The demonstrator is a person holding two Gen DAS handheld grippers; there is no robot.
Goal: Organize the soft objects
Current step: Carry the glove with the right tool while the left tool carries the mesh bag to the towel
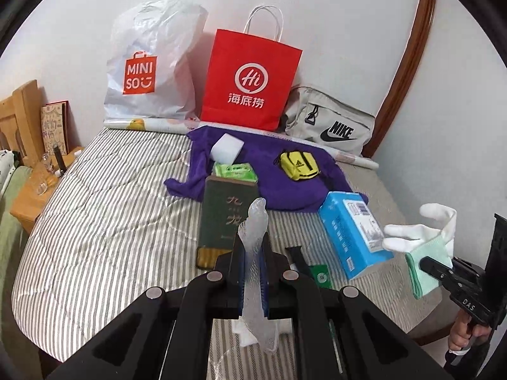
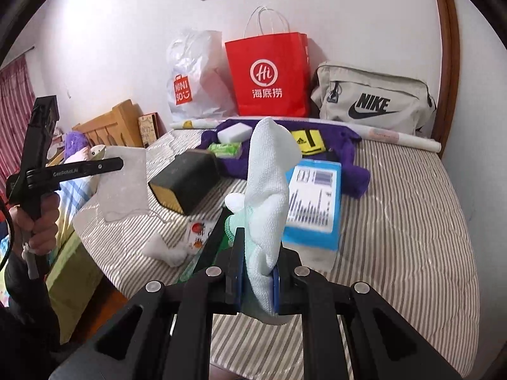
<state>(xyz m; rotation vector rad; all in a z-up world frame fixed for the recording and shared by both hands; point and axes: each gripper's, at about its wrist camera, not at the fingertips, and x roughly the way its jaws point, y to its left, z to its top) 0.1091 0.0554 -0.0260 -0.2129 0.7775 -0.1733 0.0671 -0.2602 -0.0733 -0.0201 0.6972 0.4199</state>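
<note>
My left tongs (image 1: 252,280) are clamped on one thin translucent foam sheet (image 1: 253,253), my right tongs (image 2: 256,280) on one pale green cloth (image 2: 269,196), both held above the striped bed (image 1: 104,221). I judge sorting barely begun: one blue tissue pack (image 2: 313,202), one green pack (image 1: 234,171), one white sponge (image 1: 226,147), one purple towel (image 1: 269,155) remain; three bags stand unused behind.

Red paper bag (image 1: 250,79), grey Nike bag (image 2: 374,101), wooden headboard (image 2: 111,123)
</note>
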